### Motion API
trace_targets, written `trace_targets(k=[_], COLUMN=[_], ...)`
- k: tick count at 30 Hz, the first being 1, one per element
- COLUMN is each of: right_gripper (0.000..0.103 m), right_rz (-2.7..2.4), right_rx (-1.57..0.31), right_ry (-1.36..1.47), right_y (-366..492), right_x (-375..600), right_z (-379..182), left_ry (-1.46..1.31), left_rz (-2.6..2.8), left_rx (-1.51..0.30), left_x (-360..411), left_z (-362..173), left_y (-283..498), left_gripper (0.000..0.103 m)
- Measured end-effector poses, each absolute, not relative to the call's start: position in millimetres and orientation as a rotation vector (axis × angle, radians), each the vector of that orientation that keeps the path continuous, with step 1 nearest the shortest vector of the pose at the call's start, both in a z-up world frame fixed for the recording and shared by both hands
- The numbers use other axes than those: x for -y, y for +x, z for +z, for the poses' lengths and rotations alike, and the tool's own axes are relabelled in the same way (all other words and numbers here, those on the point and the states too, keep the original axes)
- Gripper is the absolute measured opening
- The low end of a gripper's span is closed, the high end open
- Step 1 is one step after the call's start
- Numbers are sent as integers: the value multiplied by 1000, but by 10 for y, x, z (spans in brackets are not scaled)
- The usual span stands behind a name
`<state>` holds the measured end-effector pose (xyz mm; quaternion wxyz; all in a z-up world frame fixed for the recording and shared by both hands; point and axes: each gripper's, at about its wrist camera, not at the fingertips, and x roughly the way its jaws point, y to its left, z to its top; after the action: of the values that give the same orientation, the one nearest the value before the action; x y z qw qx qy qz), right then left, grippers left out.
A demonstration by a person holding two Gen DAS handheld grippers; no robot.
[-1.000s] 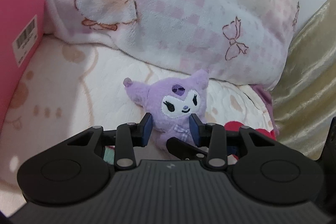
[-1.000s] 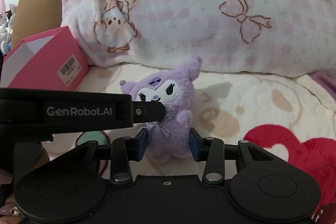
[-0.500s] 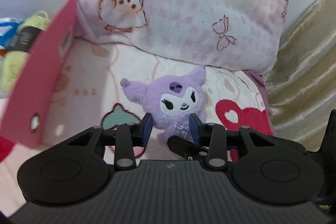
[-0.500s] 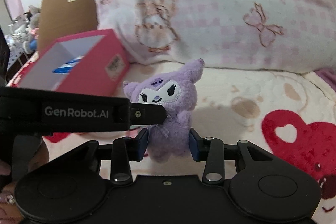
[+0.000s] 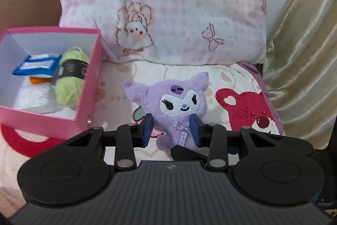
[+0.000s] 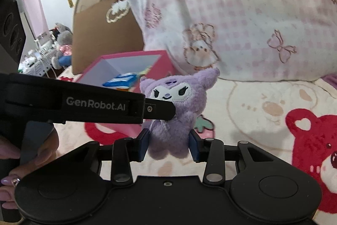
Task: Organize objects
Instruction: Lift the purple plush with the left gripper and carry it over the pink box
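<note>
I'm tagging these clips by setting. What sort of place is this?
Most likely a bedroom, on a bed: a plump pink-checked cartoon pillow lies against a brown padded headboard, over a fleecy cream blanket with red bear faces, and a soft toy sits across the room.

I am working on a bed in a home bedroom. A plush pink checked pillow (image 5: 179, 14) lies on a cartoon bear blanket (image 5: 248, 111), gold curtain (image 5: 305, 56) beside.

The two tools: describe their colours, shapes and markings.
Both tools are matte black plastic. Each has a ribbed body, two round discs, silver pivot pins and dark blue pads on the fingers: the left tool and the right tool. The left tool's side reads "GenRobot.AI" in white. Nails are painted lilac.
</note>
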<state>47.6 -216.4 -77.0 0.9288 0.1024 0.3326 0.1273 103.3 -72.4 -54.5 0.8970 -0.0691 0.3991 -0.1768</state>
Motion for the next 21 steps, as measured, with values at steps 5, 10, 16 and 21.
trace_targets(k=[5, 10, 16, 21], right_gripper=[43, 43, 43, 43], right_rz=[325, 378, 444, 501], right_rx=[-634, -611, -591, -600], right_ry=[144, 67, -14, -61], right_y=[388, 389, 596, 928], right_x=[1874, 1523, 1087, 709], right_z=[-537, -294, -38, 44], left_ry=[-124, -154, -162, -233], left_rz=[-315, -273, -200, -139], left_rx=[-761, -733, -708, -730], left_x=[458, 75, -358, -824], left_z=[-293, -47, 205, 244], left_y=[758, 637, 664, 872], left_gripper=[37, 37, 37, 38])
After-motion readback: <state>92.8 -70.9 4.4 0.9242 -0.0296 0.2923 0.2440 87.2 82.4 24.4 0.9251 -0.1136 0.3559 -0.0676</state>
